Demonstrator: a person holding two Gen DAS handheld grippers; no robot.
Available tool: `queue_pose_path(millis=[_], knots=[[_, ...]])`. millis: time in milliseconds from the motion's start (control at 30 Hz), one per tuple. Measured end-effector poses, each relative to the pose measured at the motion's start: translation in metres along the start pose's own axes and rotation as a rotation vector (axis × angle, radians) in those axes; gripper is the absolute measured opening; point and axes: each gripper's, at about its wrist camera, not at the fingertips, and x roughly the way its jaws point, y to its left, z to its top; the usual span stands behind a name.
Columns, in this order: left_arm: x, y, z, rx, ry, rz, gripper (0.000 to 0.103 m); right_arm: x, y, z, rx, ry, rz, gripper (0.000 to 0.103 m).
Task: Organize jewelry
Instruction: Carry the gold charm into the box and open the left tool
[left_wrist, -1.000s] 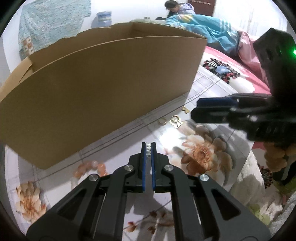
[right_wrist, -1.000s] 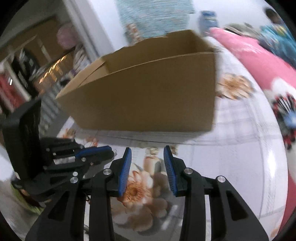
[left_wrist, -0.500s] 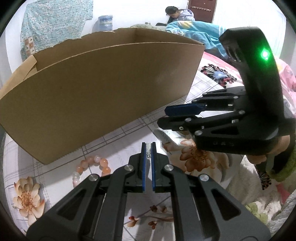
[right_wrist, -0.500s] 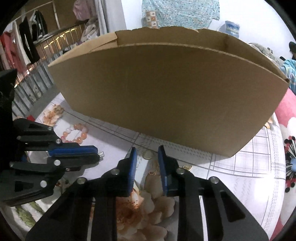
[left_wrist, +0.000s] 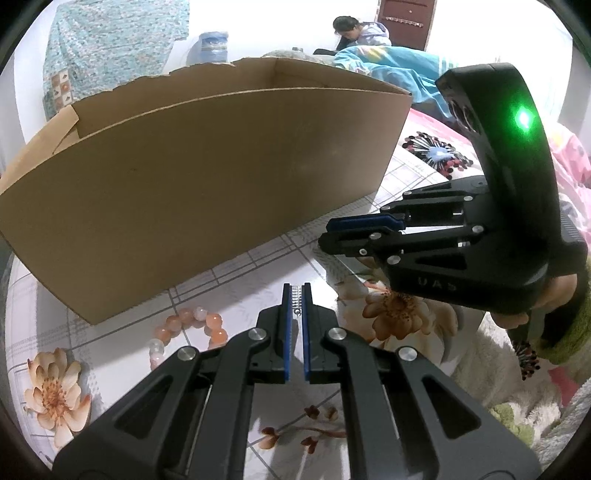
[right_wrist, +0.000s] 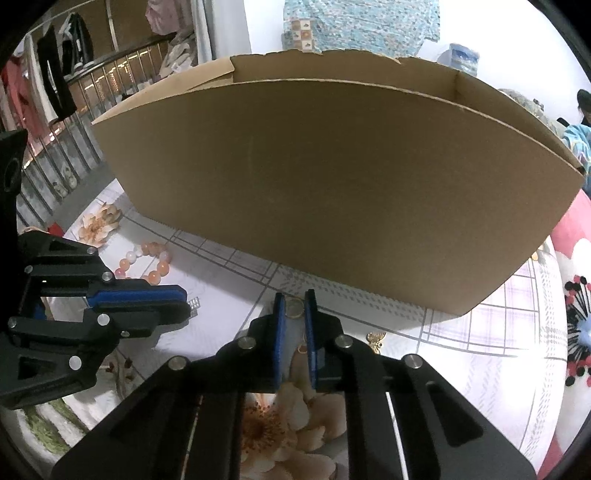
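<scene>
My left gripper (left_wrist: 296, 291) is shut on a small silver chain piece (left_wrist: 296, 297), held above the floral bedsheet (left_wrist: 258, 280); the right wrist view shows the same piece (right_wrist: 194, 303) sticking out of its tips. In front of the cardboard box (right_wrist: 332, 184), my right gripper (right_wrist: 294, 306) points down at the sheet. Its jaws are closing, with a gold ring (right_wrist: 294, 307) filling the gap between the blue pads. A gold butterfly piece (right_wrist: 375, 339) lies just right of it. Near the box's left corner sits a peach bead bracelet (left_wrist: 188, 325).
The tall open box (left_wrist: 203, 177) blocks the whole far side. In the left wrist view the right gripper (left_wrist: 327, 236) and the hand holding it fill the right side. A fluffy white blanket (left_wrist: 480, 369) lies at the near right. A person sits far behind.
The right gripper swung in from the right to the sheet in front of the box, rolled level, and narrowed its jaws around the gold ring. The left gripper kept still, shut on the chain piece.
</scene>
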Motion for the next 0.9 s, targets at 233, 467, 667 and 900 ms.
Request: queue_pose_path(millis=[233, 467, 667, 900], knots=[[-0.004, 0.0, 0.0, 0.004, -0.008, 0.006, 0.004, -0.011, -0.001, -0.002, 0.01, -0.022, 0.006, 0.011], [-0.023, -0.005, 0.003, 0.019, -0.053, 0.006, 0.004, -0.038, 0.002, -0.004, 0.023, -0.063, 0.009, 0.011], [-0.067, -0.008, 0.022, 0.029, -0.152, -0.03, 0.004, -0.086, 0.006, 0.007, 0.032, -0.168, 0.041, 0.011], [-0.108, 0.011, 0.077, 0.049, -0.252, -0.063, 0.004, -0.132, -0.004, 0.052, 0.016, -0.318, 0.104, 0.011]])
